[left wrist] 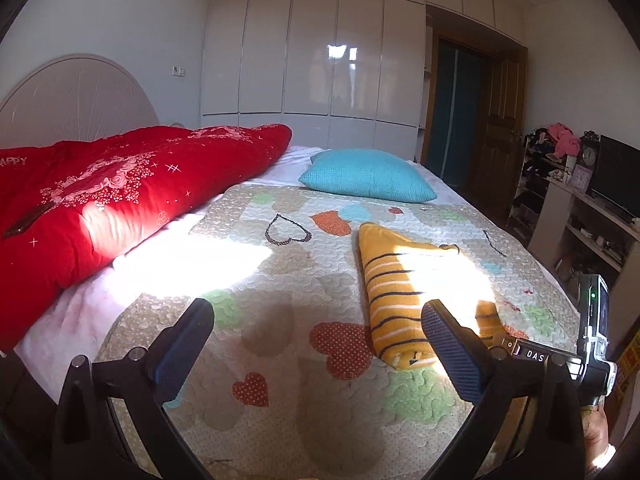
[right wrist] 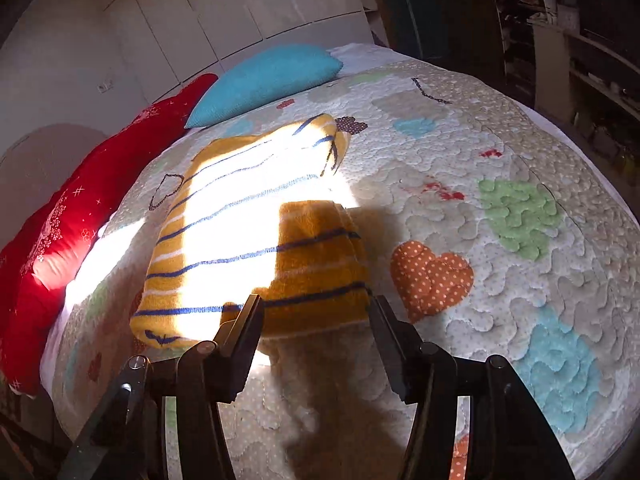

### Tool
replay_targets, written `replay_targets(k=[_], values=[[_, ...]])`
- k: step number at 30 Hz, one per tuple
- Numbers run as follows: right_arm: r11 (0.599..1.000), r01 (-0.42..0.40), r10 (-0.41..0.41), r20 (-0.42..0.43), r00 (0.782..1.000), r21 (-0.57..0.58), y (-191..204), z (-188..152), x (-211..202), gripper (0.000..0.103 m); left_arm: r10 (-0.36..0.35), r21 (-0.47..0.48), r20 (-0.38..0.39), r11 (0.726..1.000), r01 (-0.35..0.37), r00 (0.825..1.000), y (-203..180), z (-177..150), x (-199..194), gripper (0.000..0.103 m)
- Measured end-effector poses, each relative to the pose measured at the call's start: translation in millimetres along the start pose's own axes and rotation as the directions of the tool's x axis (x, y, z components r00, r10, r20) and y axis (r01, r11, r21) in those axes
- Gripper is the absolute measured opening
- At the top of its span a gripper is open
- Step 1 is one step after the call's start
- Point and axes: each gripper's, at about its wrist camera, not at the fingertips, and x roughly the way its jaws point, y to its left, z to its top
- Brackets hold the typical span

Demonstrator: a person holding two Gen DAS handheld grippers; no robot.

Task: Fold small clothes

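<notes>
A yellow garment with dark blue and white stripes (left wrist: 404, 300) lies folded on the heart-patterned quilt (left wrist: 280, 280); it fills the middle of the right wrist view (right wrist: 248, 240). My left gripper (left wrist: 316, 312) is open and empty, hovering over the quilt to the left of the garment, its right finger in front of the garment's near end. My right gripper (right wrist: 314, 304) is open, its fingertips either side of the garment's near edge, not closed on it. The right gripper's body shows at the right edge of the left wrist view (left wrist: 592, 332).
A red duvet (left wrist: 120, 204) lies along the left of the bed and a teal pillow (left wrist: 368, 176) at the head. White wardrobes (left wrist: 320, 60) stand behind. Shelves with clutter (left wrist: 580, 208) stand beyond the bed's right edge. Bright sunlight crosses the quilt.
</notes>
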Motion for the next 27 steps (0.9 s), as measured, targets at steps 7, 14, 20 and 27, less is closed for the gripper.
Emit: replay_targets(k=[7, 14, 20, 27], values=[[0.999, 0.004, 0.001, 0.089, 0.996, -0.053, 11.5, -19.0, -53.0, 0.065, -0.043, 0.055, 0.173, 0.998, 0.034, 0.984, -25.4, 5.5, -42.5, 0.103], [0.985, 0.096, -0.086, 0.074, 0.994, -0.142, 19.3, -39.1, -53.9, 0.069, -0.107, 0.156, -0.035, 0.981, 0.111, 0.994, -55.5, -15.4, -15.3, 0.103], [0.977, 0.139, -0.135, 0.039, 0.990, -0.161, 15.6, -49.4, -42.6, 0.069, -0.034, 0.175, -0.191, 0.982, 0.068, 0.981, -65.4, -44.9, 15.6, 0.103], [0.971, 0.149, -0.143, 0.043, 0.989, -0.186, 22.0, -51.4, -43.5, 0.073, -0.001, 0.106, -0.324, 0.994, 0.038, 0.946, -52.0, -65.4, 41.1, 0.103]])
